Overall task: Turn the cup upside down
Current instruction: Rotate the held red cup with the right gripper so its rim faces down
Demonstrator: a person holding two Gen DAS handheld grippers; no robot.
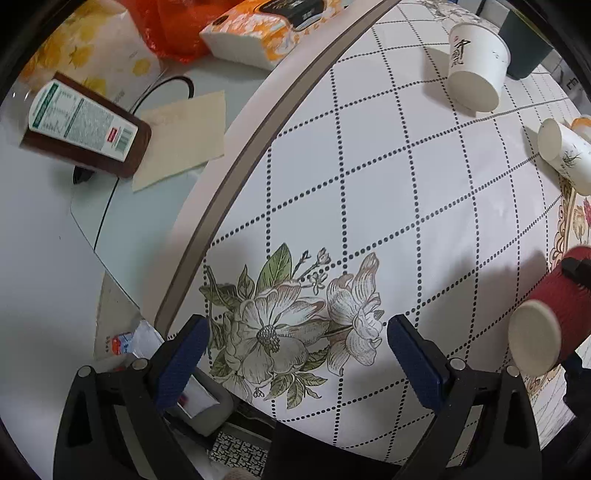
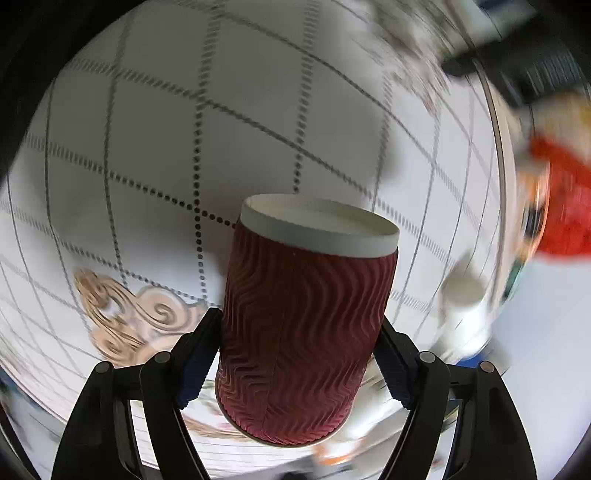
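Note:
A dark red ribbed paper cup (image 2: 303, 332) with a white base sits between the fingers of my right gripper (image 2: 299, 354), which is shut on its sides. The cup is held in the air above the patterned tablecloth (image 2: 147, 147), its white base pointing away from the camera. The background is motion-blurred. In the left wrist view the same cup (image 1: 550, 314) shows at the right edge, tilted, with a black finger on it. My left gripper (image 1: 295, 350) is open and empty above the flower print on the cloth.
Two white paper cups (image 1: 476, 66) (image 1: 565, 151) stand upside down on the round table's far side. Off the table's left edge (image 1: 236, 162) lie a brown bottle (image 1: 85, 125), a tissue pack (image 1: 255, 37) and an orange bag (image 1: 173, 26).

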